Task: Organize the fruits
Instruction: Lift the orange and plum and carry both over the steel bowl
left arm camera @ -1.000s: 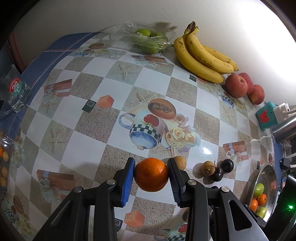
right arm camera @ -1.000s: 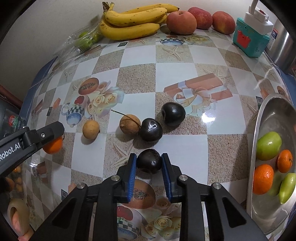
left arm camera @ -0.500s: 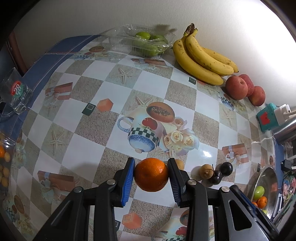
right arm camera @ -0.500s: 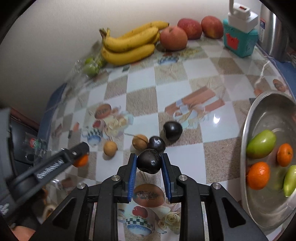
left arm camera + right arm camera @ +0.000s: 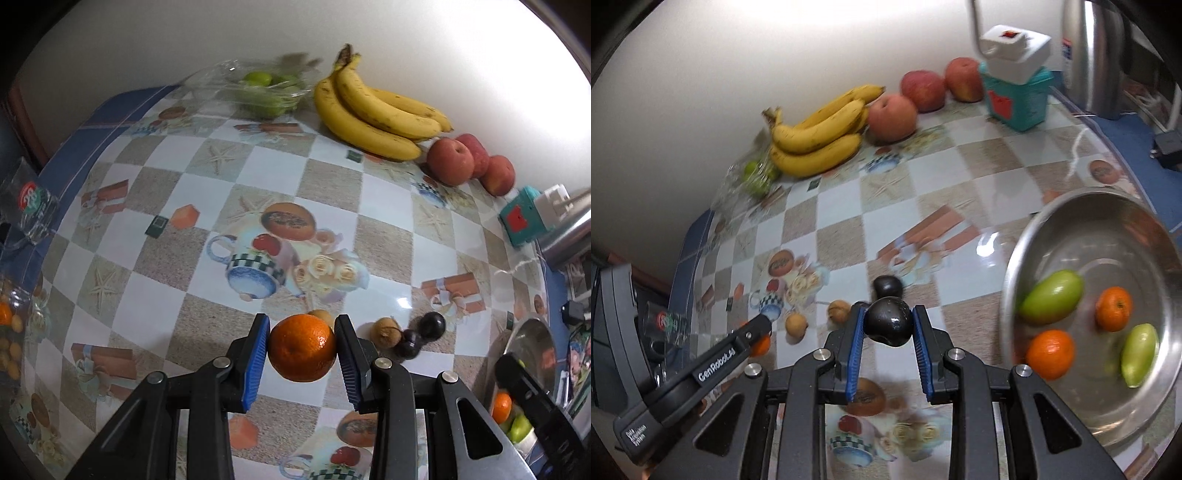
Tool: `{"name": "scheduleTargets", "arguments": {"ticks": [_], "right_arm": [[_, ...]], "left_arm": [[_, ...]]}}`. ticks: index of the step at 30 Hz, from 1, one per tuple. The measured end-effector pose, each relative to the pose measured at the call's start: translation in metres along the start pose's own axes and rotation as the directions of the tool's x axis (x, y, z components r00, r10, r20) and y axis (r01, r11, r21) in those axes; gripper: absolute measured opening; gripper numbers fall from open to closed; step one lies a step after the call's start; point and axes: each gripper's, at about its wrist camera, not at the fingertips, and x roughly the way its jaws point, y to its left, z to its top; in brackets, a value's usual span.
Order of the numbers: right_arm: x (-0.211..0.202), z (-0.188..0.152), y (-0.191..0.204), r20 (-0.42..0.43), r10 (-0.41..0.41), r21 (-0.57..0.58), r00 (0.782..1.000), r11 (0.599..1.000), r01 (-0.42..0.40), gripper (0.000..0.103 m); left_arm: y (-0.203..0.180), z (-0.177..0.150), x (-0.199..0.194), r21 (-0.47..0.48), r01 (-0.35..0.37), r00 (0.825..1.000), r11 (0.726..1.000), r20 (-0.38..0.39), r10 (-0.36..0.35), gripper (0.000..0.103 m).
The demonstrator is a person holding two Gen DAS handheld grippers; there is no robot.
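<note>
Carrying two fruits: my left gripper (image 5: 301,350) clamps an orange (image 5: 302,348), my right gripper (image 5: 888,326) a dark plum (image 5: 888,322) by narrow contact; jolting toward the bowl (image 5: 1027,243) right of my fingers could drop it.

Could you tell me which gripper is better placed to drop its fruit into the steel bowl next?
Right: the right gripper, holding a dark fruit, is beside the bowl; the left holds an orange farther away.

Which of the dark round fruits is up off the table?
The dark fruit pinched in the right gripper. The other dark fruit behind it sits on the table, with nothing holding it.
</note>
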Motion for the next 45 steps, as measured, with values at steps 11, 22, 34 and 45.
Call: {"name": "scheduleTargets", "arguments": {"ticks": [11, 22, 34, 45], "right_arm": [[-0.03, 0.008, -0.062, 0.066, -0.071, 0.146, 0.995, 0.987, 0.061, 0.027], [-0.063, 0.008, -0.122, 0.113, -0.17, 0.269, 0.979, 0.954, 0.135, 0.027], [-0.085, 0.0, -0.18, 0.114, -0.285, 0.371, 0.952, 0.901, 0.225, 0.028], [-0.069, -0.007, -0.203, 0.057, -0.291, 0.407, 0.955, 0.88, 0.244, 0.028]], "left_arm": [[-0.064, -0.016, -0.018, 0.168, 0.065, 0.997, 0.984, 0.037, -0.072, 0.039], [-0.144, -0.052, -0.034, 0.376, 0.153, 0.983, 0.914, 0.035, -0.179, 0.039], [-0.215, -0.098, -0.037, 0.526, 0.246, 0.96, 0.814, -0.014, -0.281, 0.039], [-0.239, -0.122, -0.028, 0.587, 0.262, 0.959, 0.766, -0.072, -0.273, 0.039]]}}
